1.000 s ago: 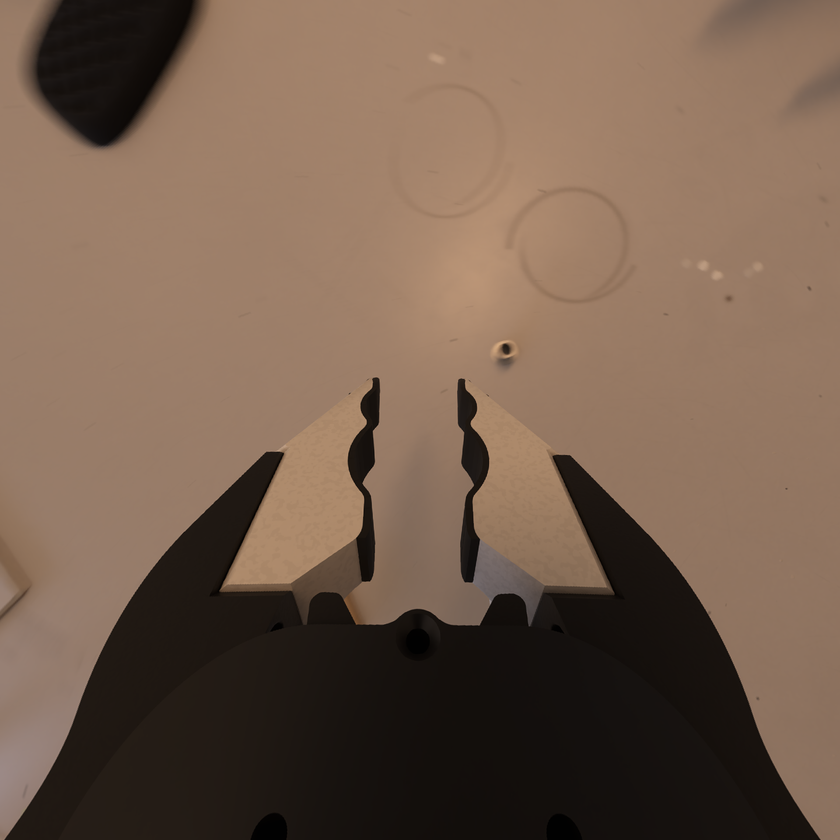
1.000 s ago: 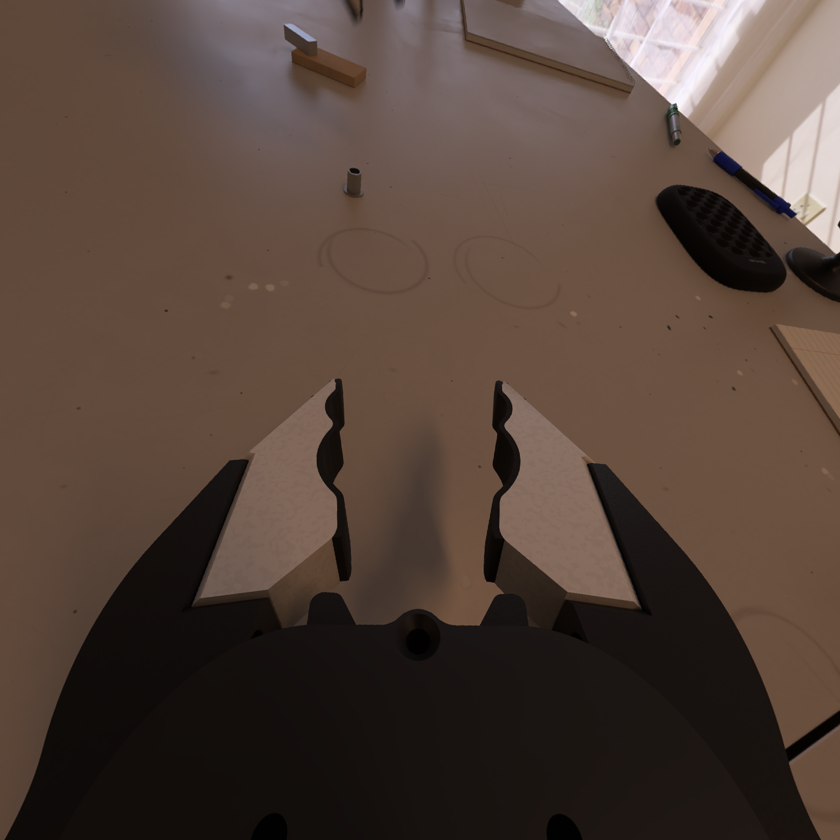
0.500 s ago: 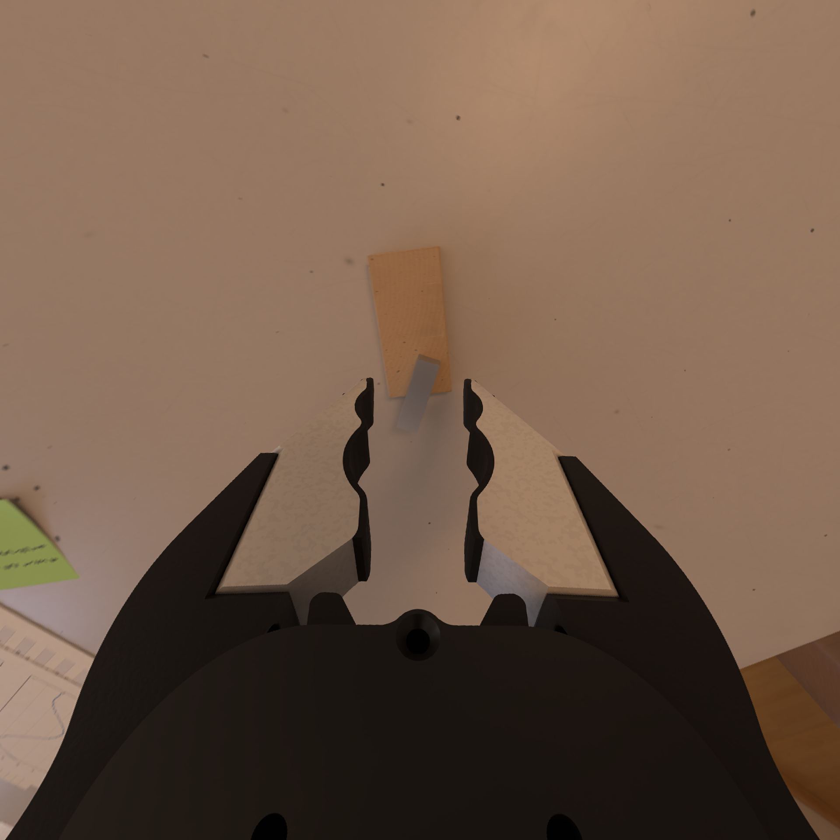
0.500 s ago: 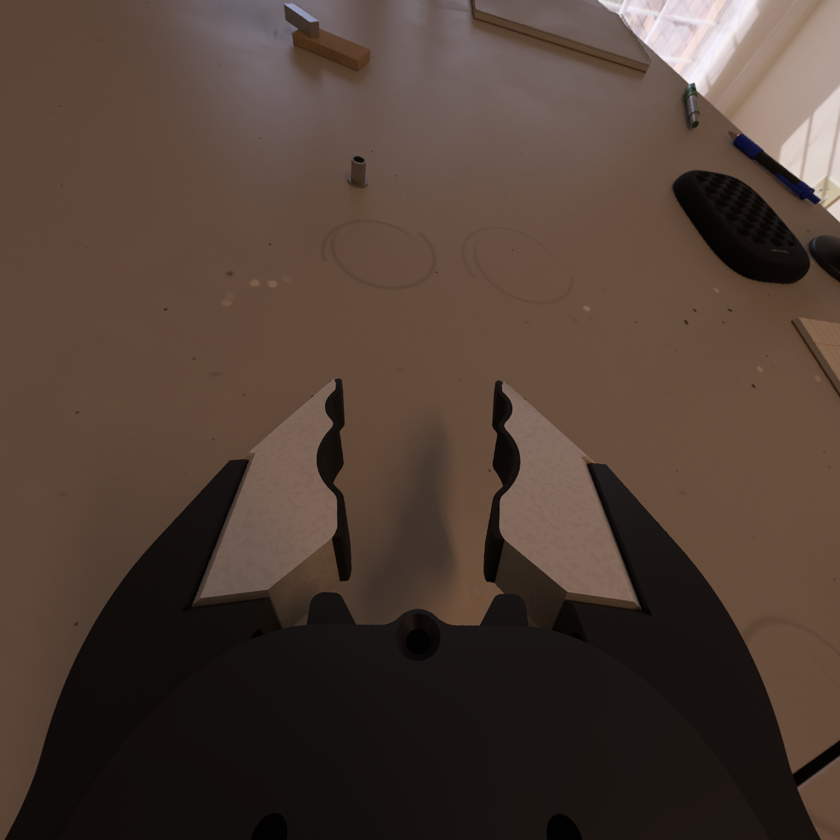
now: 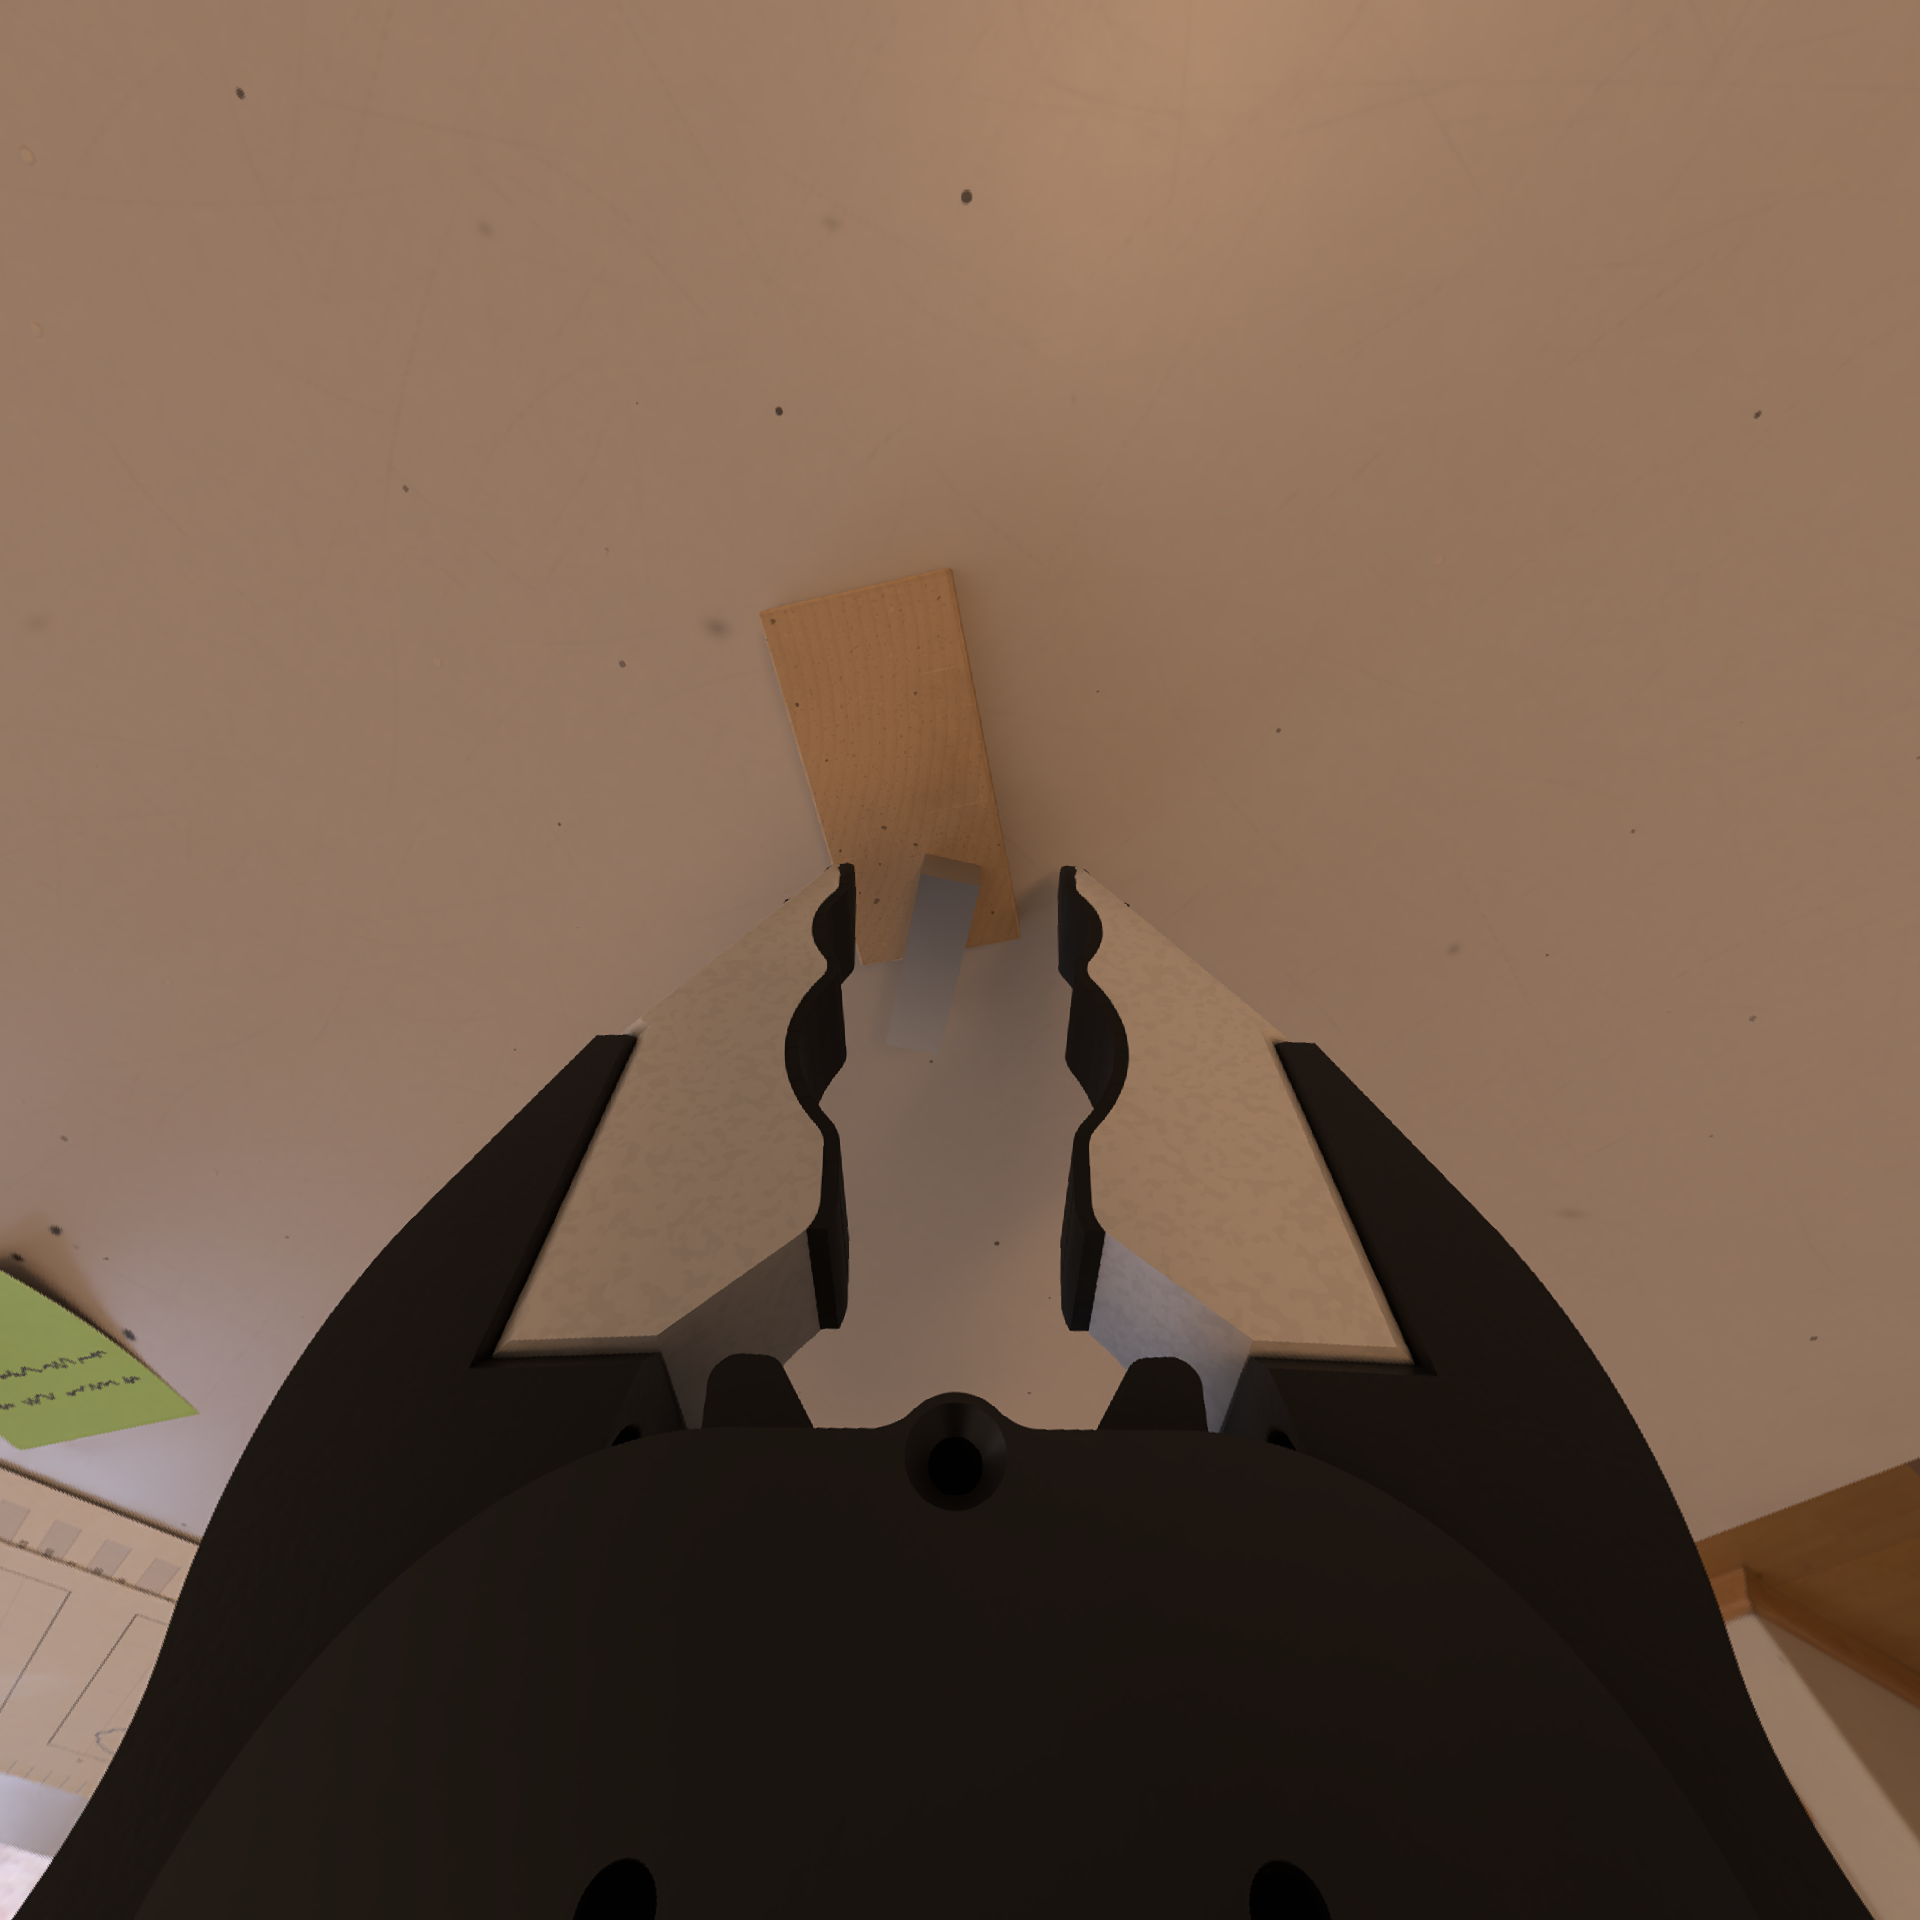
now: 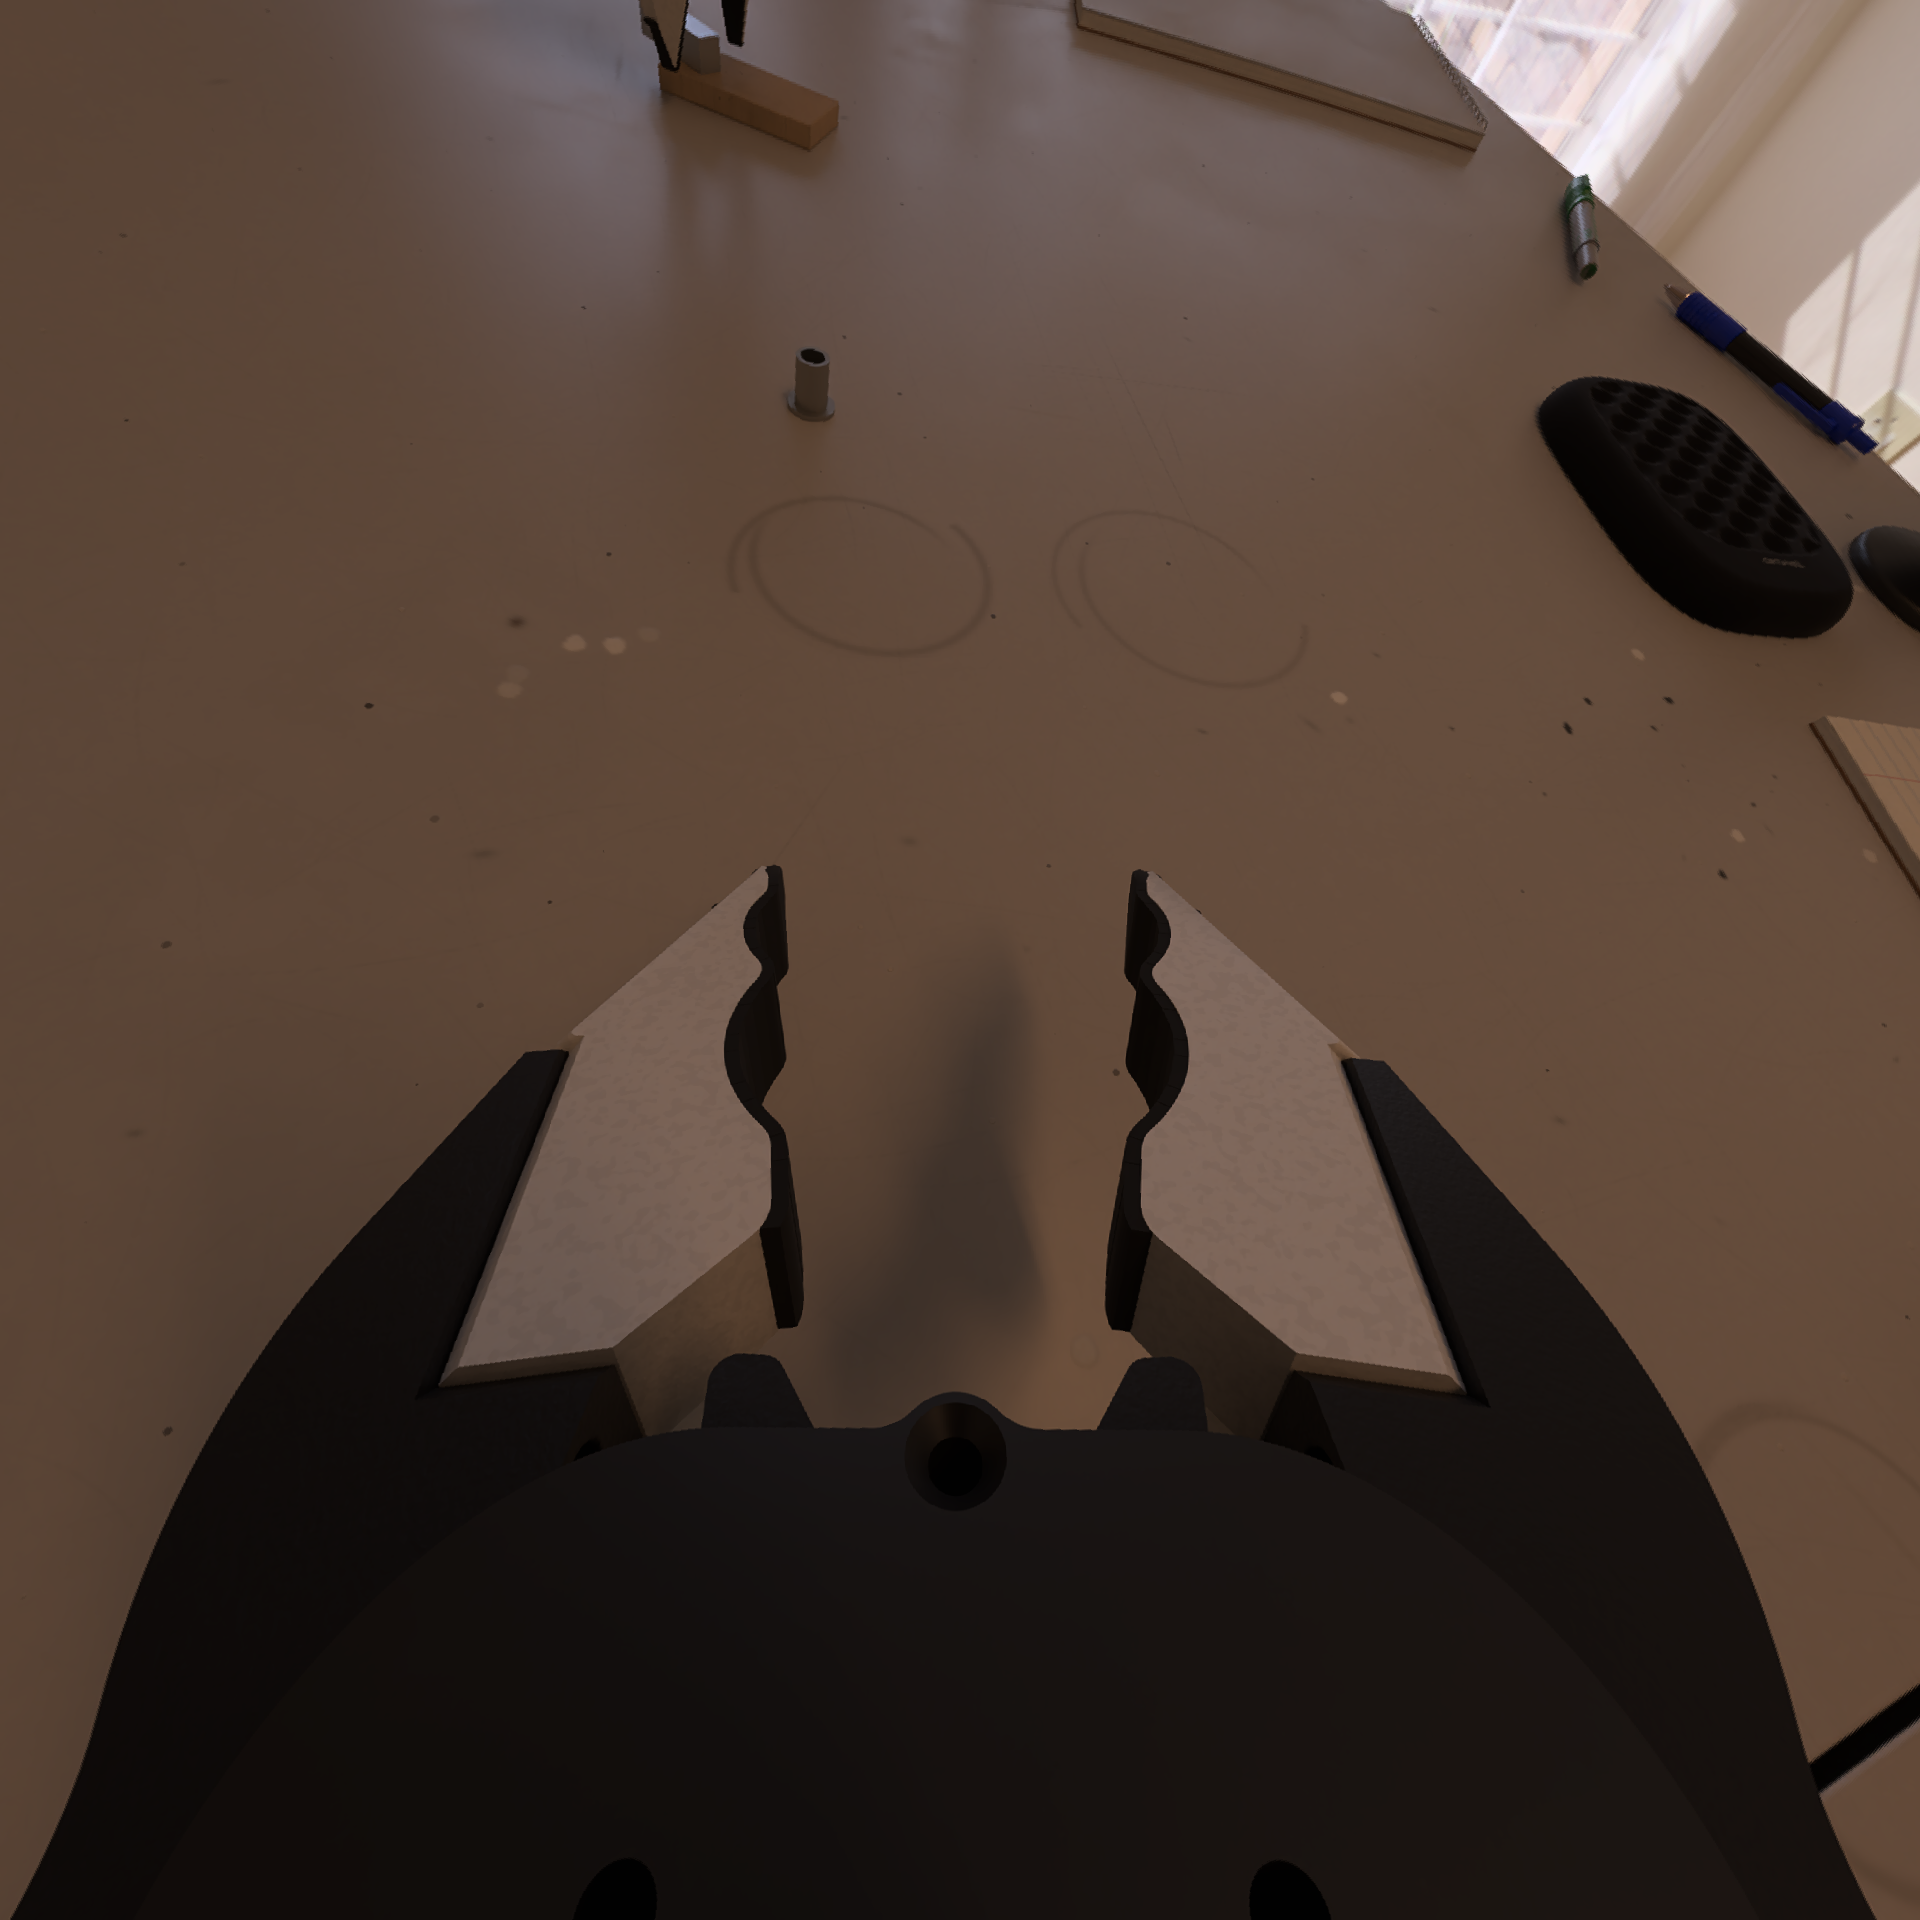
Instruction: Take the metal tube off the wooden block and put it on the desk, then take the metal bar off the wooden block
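In the left wrist view the wooden block lies flat on the desk with the grey metal bar standing up from its near end. My left gripper is open, and the bar rises between its fingertips without touching them. In the right wrist view the metal tube stands upright on the desk, far ahead. The block and bar show at the far top, with the left gripper's fingertips around the bar. My right gripper is open and empty, low over the desk.
A black perforated pad, a blue pen and a green-capped marker lie at the right edge. A notebook lies far back. A green note and papers lie at the left. The desk edge is at lower right.
My left gripper has swung from over the tube and ring marks to the wooden block, then dropped closer so the bar stands between its fingertips. The right gripper has barely drifted.
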Controlling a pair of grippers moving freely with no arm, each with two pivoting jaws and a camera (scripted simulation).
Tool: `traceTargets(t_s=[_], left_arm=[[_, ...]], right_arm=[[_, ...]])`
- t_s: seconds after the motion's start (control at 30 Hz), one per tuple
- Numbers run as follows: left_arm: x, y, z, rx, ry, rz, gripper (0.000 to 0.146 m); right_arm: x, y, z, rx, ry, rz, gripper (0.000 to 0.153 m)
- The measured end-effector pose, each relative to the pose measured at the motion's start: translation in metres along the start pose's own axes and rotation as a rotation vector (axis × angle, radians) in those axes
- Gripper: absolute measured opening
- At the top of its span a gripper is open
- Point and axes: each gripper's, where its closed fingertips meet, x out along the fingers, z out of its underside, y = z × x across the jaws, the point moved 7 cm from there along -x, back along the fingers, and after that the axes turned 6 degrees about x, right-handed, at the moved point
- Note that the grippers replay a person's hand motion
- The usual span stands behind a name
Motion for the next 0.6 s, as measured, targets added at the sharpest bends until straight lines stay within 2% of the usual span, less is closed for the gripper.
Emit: traceTargets(t_s=[0.1, 0.2, 0.33, 0.47, 0.6], left_arm=[[0.0, -0.002, 0.001, -0.003, -0.002, 0.005, 0.03], [0.0, -0.005, 0.002, -0.008, 0.008, 0.012, 0.013], [0.001, -0.006, 0.002, 0.013, 0.002, 0.008, 0.012], [-0.001, -0.004, 0.0, 0.063, -0.023, -0.061, 0.012], [-0.036, -0.004, -0.01, 0.049, 0.08, -0.163, 0.012]], right_arm=[[0.0, 0.0, 0.0, 0.0, -0.002, 0.001, 0.066], [0.0, 0.0, 0.001, -0.001, -0.005, 0.003, 0.066], [0.0, 0.0, 0.001, -0.004, -0.006, 0.005, 0.066], [0.0, 0.0, 0.001, -0.012, -0.011, 0.007, 0.066], [-0.001, 0.0, 0.001, -0.011, -0.007, 0.011, 0.066]])
